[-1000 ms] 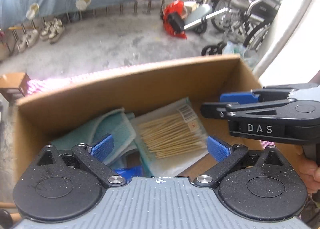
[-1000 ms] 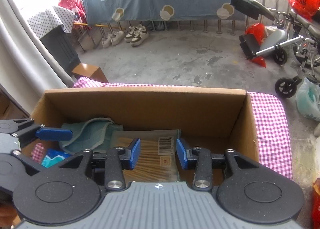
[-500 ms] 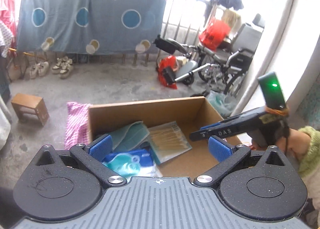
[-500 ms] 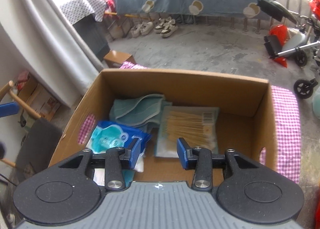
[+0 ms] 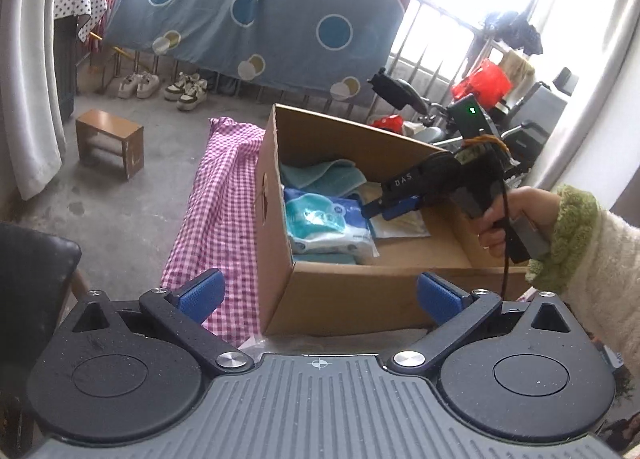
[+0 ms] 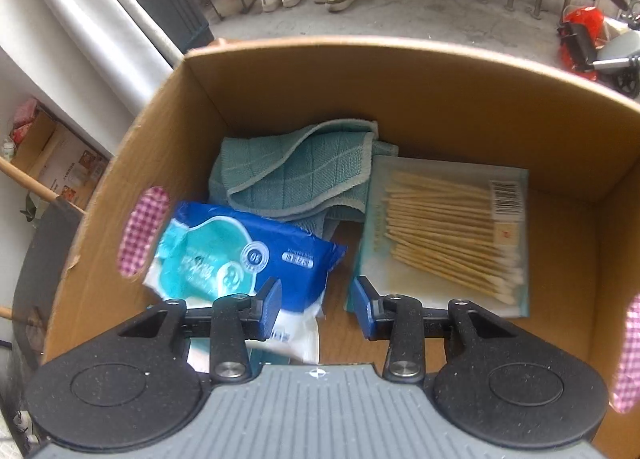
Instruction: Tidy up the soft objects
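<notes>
An open cardboard box (image 6: 400,91) holds a folded teal cloth (image 6: 296,171), a blue pack of wet wipes (image 6: 240,255) and a clear pack of cotton swabs (image 6: 448,235). My right gripper (image 6: 317,307) points steeply down inside the box, partly open. Its left finger hangs over the wipes pack, and nothing is pinched between the pads. In the left wrist view the right gripper (image 5: 384,211) hovers above the wipes pack (image 5: 324,219), held by a hand in a green-cuffed sleeve. My left gripper (image 5: 318,295) stands wide open and empty outside the box's near wall (image 5: 340,295).
The box sits on a pink checked cloth (image 5: 216,211). A small wooden stool (image 5: 110,143) and shoes (image 5: 164,85) are on the concrete floor beyond. A dark chair (image 5: 32,259) is at the left, and wheelchairs (image 5: 520,127) stand behind the box.
My left gripper has drawn back out of the box and off to its left near corner. My right gripper has sunk lower into the box, closer to the wipes and swabs.
</notes>
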The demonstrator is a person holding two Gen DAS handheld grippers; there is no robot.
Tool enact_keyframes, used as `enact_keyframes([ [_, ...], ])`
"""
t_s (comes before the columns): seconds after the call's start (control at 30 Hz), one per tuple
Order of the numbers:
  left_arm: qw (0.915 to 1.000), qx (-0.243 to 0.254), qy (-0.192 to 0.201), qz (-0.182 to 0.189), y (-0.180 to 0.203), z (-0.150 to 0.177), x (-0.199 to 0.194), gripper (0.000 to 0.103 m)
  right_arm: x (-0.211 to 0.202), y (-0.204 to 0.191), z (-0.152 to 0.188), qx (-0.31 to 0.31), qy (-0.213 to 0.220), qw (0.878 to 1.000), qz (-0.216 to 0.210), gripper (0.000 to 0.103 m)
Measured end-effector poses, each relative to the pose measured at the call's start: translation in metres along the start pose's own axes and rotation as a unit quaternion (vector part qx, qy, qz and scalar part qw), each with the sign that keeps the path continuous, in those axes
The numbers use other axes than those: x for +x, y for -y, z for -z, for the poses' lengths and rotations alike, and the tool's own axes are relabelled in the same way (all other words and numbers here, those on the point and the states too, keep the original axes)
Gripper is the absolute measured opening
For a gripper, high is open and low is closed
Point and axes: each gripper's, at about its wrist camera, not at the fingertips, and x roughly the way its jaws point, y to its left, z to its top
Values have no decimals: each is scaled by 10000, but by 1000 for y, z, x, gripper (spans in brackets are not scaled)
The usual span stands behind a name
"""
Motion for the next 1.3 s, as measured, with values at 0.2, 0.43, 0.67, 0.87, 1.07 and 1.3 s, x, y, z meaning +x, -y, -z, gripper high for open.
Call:
enact_keyframes([
  [0.2,9997,101,-213,66,-10,28,1,103,20,7,-11,199,30,9997,-164,40],
  [0.43,9987,327,-351,158,-7,44,6,103,14,26,-20,688,99,9970,-339,40],
  [0.67,9988,268,-355,190,-11,47,9,103,28,39,-20,1085,-55,9918,-678,41],
  [0.87,9987,286,-388,187,-8,49,10,103,36,56,-26,1497,-3,9841,-958,41],
  [1.07,9987,255,-408,168,-7,47,13,103,35,63,-26,1585,106,9844,-749,41],
  [1.3,9985,321,-392,188,-5,47,13,103,-3,59,-13,1406,322,9867,-753,41],
])
